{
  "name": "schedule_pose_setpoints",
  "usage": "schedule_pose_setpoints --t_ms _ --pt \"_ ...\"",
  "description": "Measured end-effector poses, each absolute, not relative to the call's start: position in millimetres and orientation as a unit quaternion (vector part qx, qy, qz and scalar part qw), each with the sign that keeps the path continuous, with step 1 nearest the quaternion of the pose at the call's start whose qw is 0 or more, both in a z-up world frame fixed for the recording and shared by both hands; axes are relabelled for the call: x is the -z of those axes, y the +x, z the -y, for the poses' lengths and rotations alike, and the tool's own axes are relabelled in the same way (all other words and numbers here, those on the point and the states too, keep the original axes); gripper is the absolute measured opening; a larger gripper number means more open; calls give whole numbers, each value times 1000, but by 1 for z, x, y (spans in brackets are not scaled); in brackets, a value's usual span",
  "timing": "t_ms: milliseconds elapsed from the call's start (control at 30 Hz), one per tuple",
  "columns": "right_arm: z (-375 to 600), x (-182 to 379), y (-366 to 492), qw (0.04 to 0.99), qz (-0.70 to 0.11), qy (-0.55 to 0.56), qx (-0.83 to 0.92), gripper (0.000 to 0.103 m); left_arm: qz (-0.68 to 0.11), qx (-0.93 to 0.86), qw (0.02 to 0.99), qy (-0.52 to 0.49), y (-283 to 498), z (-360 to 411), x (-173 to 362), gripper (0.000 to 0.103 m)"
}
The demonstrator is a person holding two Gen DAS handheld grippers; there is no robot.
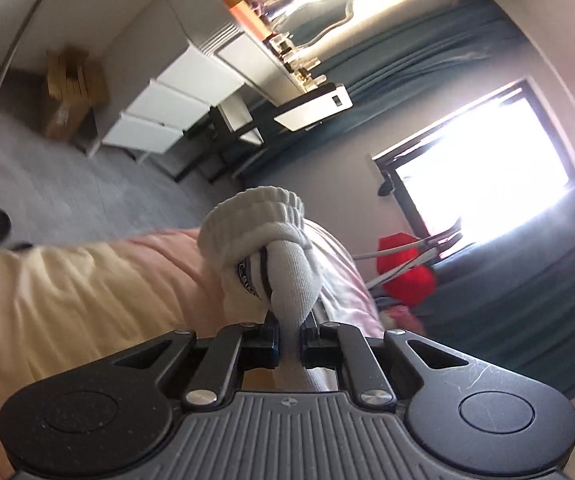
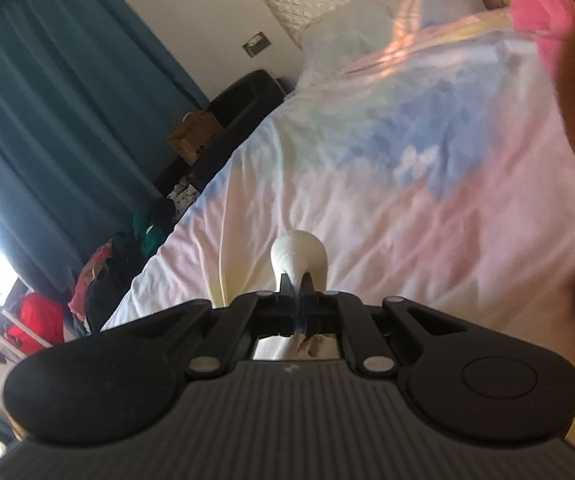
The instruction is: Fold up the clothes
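Note:
My left gripper (image 1: 289, 332) is shut on a white sock (image 1: 283, 248) with dark stripes and a ribbed cuff; the sock bunches up beyond the fingers, held above the bed. My right gripper (image 2: 297, 296) is shut on the rounded white end of the sock (image 2: 299, 258), which bulges past the fingertips above the pastel bedspread (image 2: 407, 184). A cream strip of fabric (image 2: 217, 284) hangs to the left of the right gripper.
The bed's cover (image 1: 67, 292) lies under both grippers. A pink garment (image 2: 543, 28) lies near the pillow (image 2: 351, 28). A white drawer unit (image 1: 175, 104), a desk, teal curtains (image 2: 47, 120), a bright window (image 1: 487, 168) and a clothes pile (image 2: 99, 276) by the bed.

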State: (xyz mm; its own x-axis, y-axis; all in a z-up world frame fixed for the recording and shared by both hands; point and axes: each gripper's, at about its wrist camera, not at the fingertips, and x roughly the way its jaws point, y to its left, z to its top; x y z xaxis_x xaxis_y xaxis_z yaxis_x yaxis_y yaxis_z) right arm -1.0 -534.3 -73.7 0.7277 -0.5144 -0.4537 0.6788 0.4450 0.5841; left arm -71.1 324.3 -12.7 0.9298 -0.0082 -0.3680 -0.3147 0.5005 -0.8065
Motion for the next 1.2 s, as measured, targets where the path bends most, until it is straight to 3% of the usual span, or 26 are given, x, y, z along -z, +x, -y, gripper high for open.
schedule_pose_setpoints --t_ms 167,433,700,933,1000,1033,1100,1200 --pt "532 51 35 863 -103 366 333 6 -161 -90 866 -466 -34 -318 -6 9" --pt "529 50 174 873 -131 325 338 6 -172 -133 895 -390 131 -295 -30 10" --pt "524 88 305 877 -171 281 349 6 -260 -198 883 -336 314 -282 26 11" --pt "523 137 359 871 -217 271 348 10 -318 -203 885 -273 380 -276 64 16" --pt "523 143 361 868 -228 284 338 15 -318 -187 892 -261 379 -273 66 19" --pt "519 140 352 872 -224 290 323 23 -315 -175 896 -258 376 -272 66 27" --pt "510 135 334 880 -216 303 295 50 -307 -154 902 -263 363 -269 64 35" --pt "496 126 308 890 -204 322 251 61 -294 -128 901 -292 330 -264 58 48"
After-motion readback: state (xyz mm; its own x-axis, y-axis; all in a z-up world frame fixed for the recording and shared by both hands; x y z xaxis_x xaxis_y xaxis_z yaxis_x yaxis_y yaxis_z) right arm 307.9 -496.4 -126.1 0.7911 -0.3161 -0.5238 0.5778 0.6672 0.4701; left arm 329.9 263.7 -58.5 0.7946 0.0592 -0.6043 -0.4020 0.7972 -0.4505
